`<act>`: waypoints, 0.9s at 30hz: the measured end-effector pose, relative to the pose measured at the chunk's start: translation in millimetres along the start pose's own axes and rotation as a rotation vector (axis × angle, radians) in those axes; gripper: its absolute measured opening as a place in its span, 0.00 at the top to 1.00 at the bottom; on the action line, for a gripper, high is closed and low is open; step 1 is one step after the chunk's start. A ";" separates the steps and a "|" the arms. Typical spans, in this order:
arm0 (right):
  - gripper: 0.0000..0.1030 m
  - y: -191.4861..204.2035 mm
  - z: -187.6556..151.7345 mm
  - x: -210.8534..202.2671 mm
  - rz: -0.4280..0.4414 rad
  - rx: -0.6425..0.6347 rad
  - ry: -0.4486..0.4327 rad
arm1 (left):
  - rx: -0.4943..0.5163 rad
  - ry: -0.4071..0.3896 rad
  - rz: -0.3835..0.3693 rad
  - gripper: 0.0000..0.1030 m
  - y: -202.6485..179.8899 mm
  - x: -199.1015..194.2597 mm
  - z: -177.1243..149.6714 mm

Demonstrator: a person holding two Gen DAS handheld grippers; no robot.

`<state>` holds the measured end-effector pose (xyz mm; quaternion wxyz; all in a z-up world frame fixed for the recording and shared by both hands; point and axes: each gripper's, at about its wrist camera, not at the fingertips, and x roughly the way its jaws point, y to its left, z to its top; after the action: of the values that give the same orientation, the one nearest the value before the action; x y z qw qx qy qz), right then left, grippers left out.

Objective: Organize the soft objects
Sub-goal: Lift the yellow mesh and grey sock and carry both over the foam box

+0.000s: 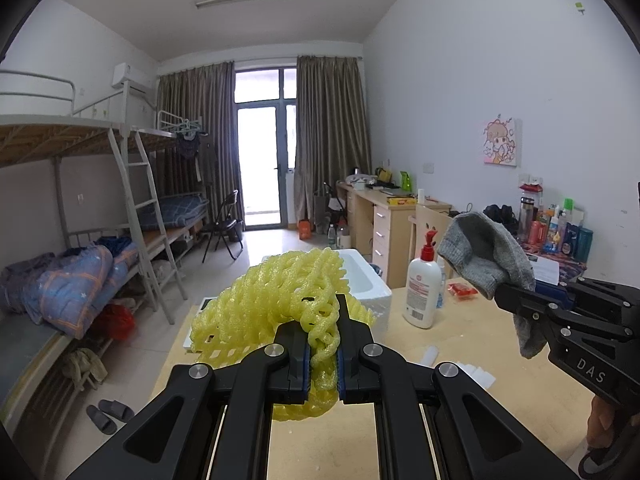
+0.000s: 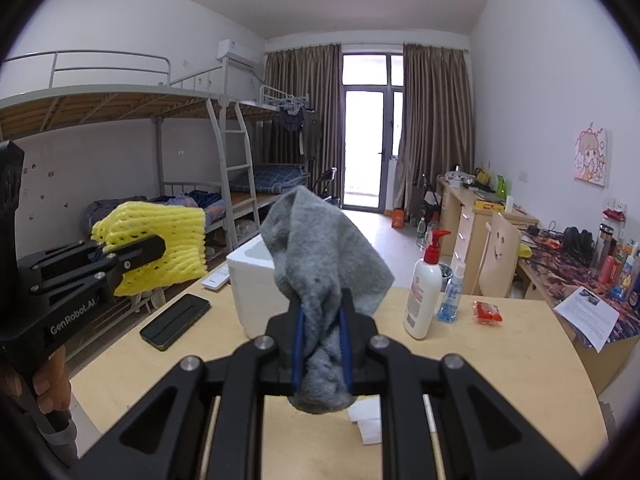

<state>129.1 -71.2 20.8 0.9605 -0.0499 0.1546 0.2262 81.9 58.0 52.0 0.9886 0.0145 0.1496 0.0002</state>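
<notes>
Foam box point(image 2: 252, 280) far-centre on the table point(image 2: 500, 360), phone point(image 2: 175, 321) to its left, lotion bottle point(image 2: 422, 292) right, spray bottle point(image 2: 450, 294) just beside, packet point(image 2: 487, 312) further right.

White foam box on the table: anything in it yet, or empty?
Cannot tell fully. The white foam box is open-topped, and the visible inner wall is bare, but the yellow foam net hides the rest.

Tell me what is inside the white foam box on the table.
The left wrist view shows only the white foam box's bare inner wall; yellow foam netting hides its floor. In the right wrist view, the grey sock covers the opening.
</notes>
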 end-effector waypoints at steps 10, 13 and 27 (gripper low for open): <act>0.82 1.8 13.6 30.6 0.003 -0.007 0.037 | 0.003 0.037 0.033 0.91 3.2 38.3 10.0; 0.82 2.4 18.3 40.6 0.004 -0.011 0.042 | -0.005 0.044 0.041 0.91 8.3 47.7 13.1; 0.82 13.1 28.3 87.9 0.003 -0.095 0.081 | 0.012 0.080 0.042 0.91 13.2 85.2 25.8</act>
<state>205.6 -18.0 19.2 0.9497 -0.1043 0.1824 0.2323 171.0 70.8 51.9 0.9816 0.0233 0.1886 0.0204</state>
